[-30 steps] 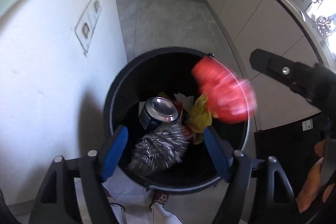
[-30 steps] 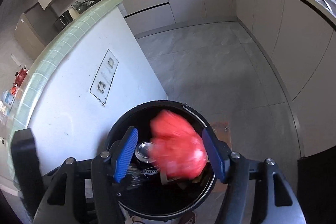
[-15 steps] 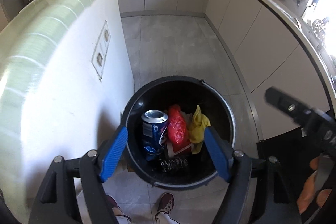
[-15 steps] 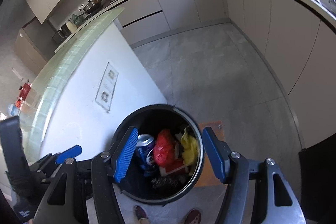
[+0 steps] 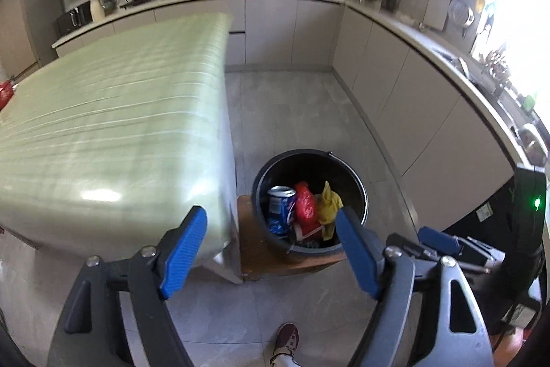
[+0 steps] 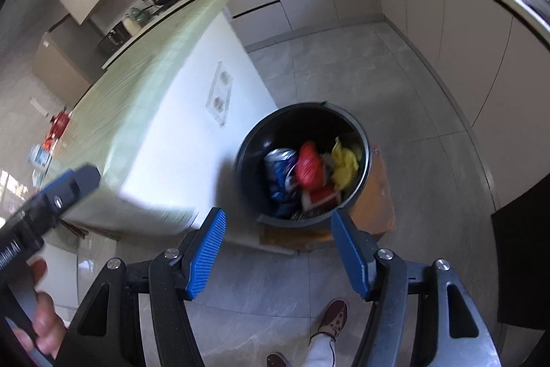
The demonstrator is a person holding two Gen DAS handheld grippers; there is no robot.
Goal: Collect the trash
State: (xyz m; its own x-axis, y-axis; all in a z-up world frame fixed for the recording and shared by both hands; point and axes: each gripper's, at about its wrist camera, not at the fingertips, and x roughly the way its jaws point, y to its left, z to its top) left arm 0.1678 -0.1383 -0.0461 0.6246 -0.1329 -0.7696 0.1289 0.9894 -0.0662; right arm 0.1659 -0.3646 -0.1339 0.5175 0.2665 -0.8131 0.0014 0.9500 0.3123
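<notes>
A black trash bin (image 5: 309,154) stands on the floor beside the kitchen island. Inside it lie a blue drink can (image 5: 280,208), a red bag (image 5: 306,205) and a yellow wrapper (image 5: 330,202). My left gripper (image 5: 271,213) hovers high above and short of the bin, its jaws opening with nothing between them. In the right wrist view the bin (image 6: 302,108), the can (image 6: 280,168) and the red bag (image 6: 309,164) lie below my right gripper (image 6: 276,214), which is open and holds nothing. The left gripper's finger (image 6: 65,188) shows at that view's left edge.
The green-tiled island top (image 5: 113,126) fills the left side. Under the bin is a low wooden board (image 5: 261,258). White cabinets (image 5: 429,112) curve round the right. A person's shoe (image 5: 287,337) is on the grey floor. A black appliance (image 5: 515,222) stands at the right.
The red bag and a spiky metal scourer dropped into the bin. Both grippers then rose and drew back, so the bin looks smaller and the island top has come into view.
</notes>
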